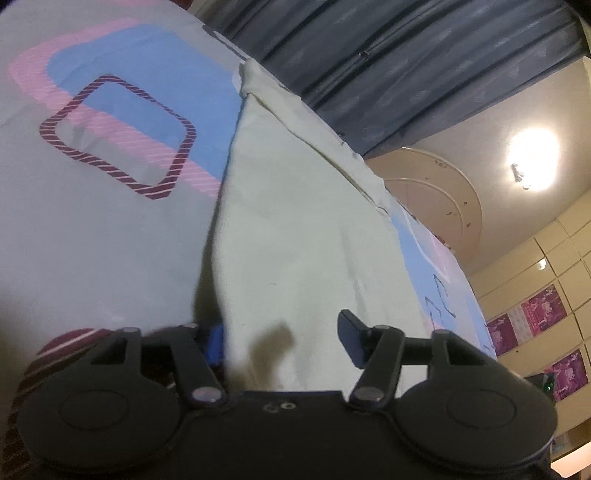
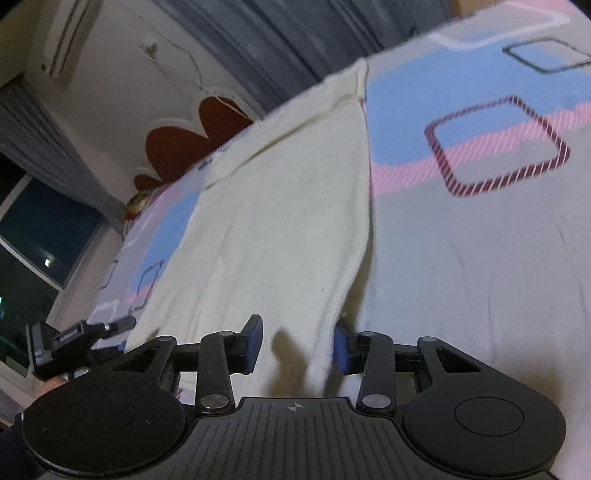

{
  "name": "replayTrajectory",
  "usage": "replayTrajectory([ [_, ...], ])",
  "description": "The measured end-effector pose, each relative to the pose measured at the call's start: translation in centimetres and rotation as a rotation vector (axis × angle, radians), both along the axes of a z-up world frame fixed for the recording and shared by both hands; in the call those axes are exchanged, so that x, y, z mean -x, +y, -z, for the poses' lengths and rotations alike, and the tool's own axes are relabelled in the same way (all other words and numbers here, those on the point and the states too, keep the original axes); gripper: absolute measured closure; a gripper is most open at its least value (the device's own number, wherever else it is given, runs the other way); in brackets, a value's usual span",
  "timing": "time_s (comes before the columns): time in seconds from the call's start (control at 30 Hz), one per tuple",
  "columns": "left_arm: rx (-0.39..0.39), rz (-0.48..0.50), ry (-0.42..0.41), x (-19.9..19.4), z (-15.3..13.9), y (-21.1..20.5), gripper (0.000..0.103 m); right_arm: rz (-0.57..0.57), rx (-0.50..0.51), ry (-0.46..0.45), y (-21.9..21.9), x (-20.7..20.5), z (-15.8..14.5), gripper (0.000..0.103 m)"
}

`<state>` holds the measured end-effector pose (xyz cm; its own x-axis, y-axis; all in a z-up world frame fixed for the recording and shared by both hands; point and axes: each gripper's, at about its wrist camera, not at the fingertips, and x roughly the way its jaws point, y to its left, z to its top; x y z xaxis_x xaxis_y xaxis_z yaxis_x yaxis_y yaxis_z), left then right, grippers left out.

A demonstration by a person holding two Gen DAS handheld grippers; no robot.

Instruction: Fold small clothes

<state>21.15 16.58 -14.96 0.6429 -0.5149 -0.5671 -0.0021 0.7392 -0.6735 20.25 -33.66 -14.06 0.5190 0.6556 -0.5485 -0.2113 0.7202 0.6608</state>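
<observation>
A cream-white garment [image 1: 295, 206] lies flat on the patterned bedsheet [image 1: 110, 221]. In the left wrist view my left gripper [image 1: 282, 339] is open, its jaws spread wide with the garment's near left corner between them; the left pad [image 1: 216, 343] is partly hidden by the cloth edge. In the right wrist view the garment [image 2: 280, 206] runs away from me, and my right gripper [image 2: 297, 345] is open with the garment's near right corner between its blue pads. The left gripper [image 2: 70, 343] shows at the far left of that view.
The bedsheet [image 2: 480, 258] is grey with blue, pink and maroon rectangles. Grey curtains [image 1: 406, 55] hang behind the bed. A window [image 2: 33, 240] and a wall air conditioner [image 2: 66, 33] are to the left, cupboards [image 1: 546, 277] to the right.
</observation>
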Motion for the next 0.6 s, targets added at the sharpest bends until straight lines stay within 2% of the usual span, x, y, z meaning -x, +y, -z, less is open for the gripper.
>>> replayTrajectory([
  [0.03, -0.009, -0.001, 0.002, 0.0, -0.1, 0.0, 0.051, -0.006, 0.016, 0.013, 0.2, -0.4, 0.1, 0.073],
  [0.07, -0.035, -0.005, 0.003, 0.1, -0.4, -0.1, 0.053, -0.019, 0.048, 0.018, 0.6, -0.8, 0.2, 0.085],
  [0.1, -0.064, -0.002, 0.000, 0.3, -0.5, -0.4, 0.056, -0.031, 0.086, 0.013, 1.1, -1.0, 0.2, 0.091],
  [0.13, -0.116, 0.003, -0.007, 0.5, -0.8, -0.9, 0.067, -0.036, 0.115, 0.007, 1.3, -0.9, 0.2, 0.100],
  [0.17, -0.189, 0.008, -0.008, 0.6, -1.1, -1.4, 0.078, -0.042, 0.126, 0.004, 1.3, -0.8, 0.1, 0.100],
  [0.2, -0.262, 0.008, -0.006, 0.6, -1.2, -1.7, 0.101, -0.047, 0.141, 0.001, 1.4, -0.7, 0.0, 0.100],
  [0.23, -0.266, 0.002, -0.002, 0.6, -1.3, -1.7, 0.101, -0.054, 0.157, -0.008, 1.5, -0.7, -0.2, 0.100],
  [0.27, -0.238, -0.013, -0.016, 0.8, -1.6, -1.3, 0.101, -0.053, 0.166, -0.028, 1.6, -0.5, -0.5, 0.101],
  [0.37, -0.183, -0.028, -0.105, 1.6, -3.2, -0.9, 0.101, -0.020, 0.080, -0.107, 0.5, -0.2, -2.4, 0.101],
  [0.43, -0.203, -0.038, -0.081, 1.0, -3.0, -1.0, 0.101, -0.024, 0.075, -0.157, 0.4, -0.5, -3.3, 0.101],
  [0.5, -0.202, -0.060, -0.037, 0.2, -2.2, -1.0, 0.101, -0.021, 0.123, -0.129, 1.1, -1.7, -3.0, 0.101],
  [0.53, -0.158, -0.076, -0.057, 0.1, -2.6, -0.7, 0.101, -0.012, 0.122, -0.118, 1.2, -2.1, -3.0, 0.101],
  [0.6, -0.087, -0.102, -0.113, -0.4, -4.0, -0.1, 0.101, -0.002, 0.079, -0.154, 0.9, -2.4, -4.3, 0.101],
])
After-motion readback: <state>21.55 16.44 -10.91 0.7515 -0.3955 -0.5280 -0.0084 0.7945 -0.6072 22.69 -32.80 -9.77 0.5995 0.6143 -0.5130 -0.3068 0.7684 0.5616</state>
